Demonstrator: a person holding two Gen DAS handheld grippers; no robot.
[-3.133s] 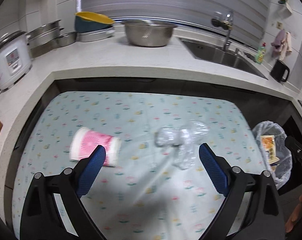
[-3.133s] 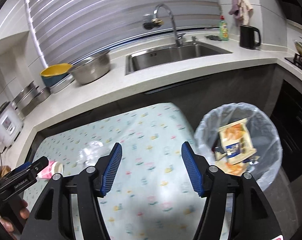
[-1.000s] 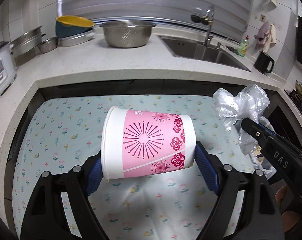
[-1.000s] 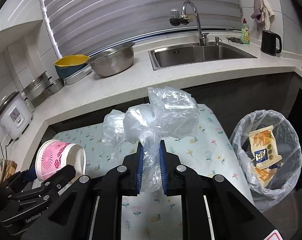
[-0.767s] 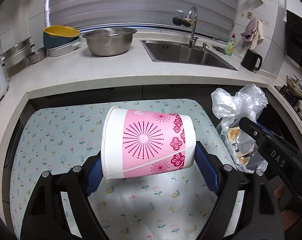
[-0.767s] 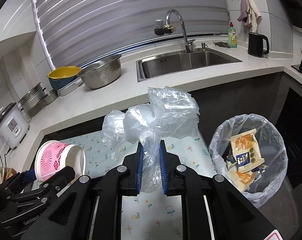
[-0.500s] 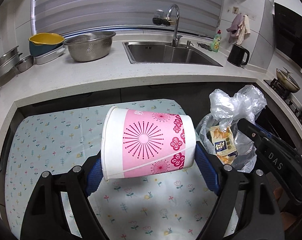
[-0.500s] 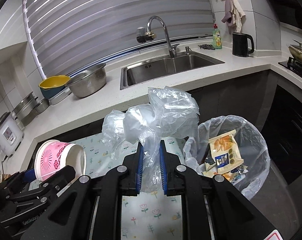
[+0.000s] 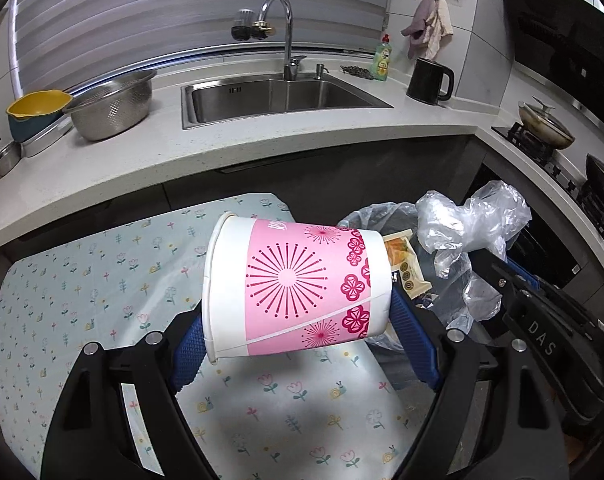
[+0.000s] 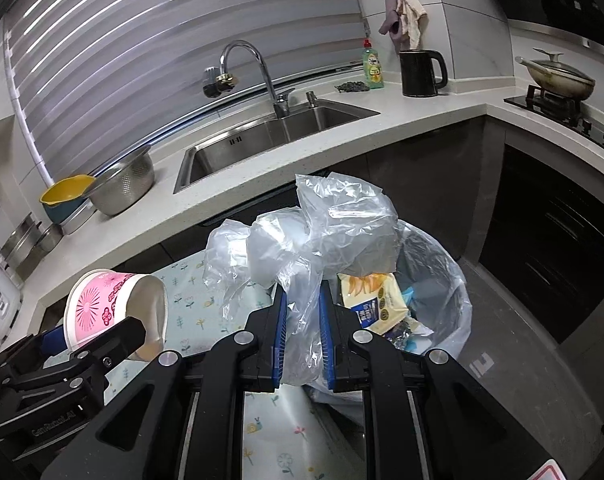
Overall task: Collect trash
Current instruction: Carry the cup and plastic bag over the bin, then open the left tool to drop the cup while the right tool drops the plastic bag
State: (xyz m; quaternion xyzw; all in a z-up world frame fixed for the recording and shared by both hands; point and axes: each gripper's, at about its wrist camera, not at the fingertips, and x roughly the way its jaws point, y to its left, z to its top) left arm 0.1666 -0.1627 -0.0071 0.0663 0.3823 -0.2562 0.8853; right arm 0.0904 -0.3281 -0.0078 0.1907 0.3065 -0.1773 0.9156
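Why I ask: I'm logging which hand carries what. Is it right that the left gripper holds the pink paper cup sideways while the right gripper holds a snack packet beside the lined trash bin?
Not quite. The right gripper is pinching a crumpled clear plastic bag, as the right wrist view shows; the snack packet already lies inside the trash bin. The left gripper does hold the pink paper cup sideways.

**Paper, Film and Steel**

Between the left fingers [image 9: 412, 334] sat a matt paper cup [image 9: 297, 290]. Crinkled, glossy clear plastic bag [image 10: 322, 236] filled the right fingers [image 10: 279, 338]. Beyond them gleamed a brushed steel sink [image 9: 277, 96] and speckled stone counter [image 9: 141, 156].
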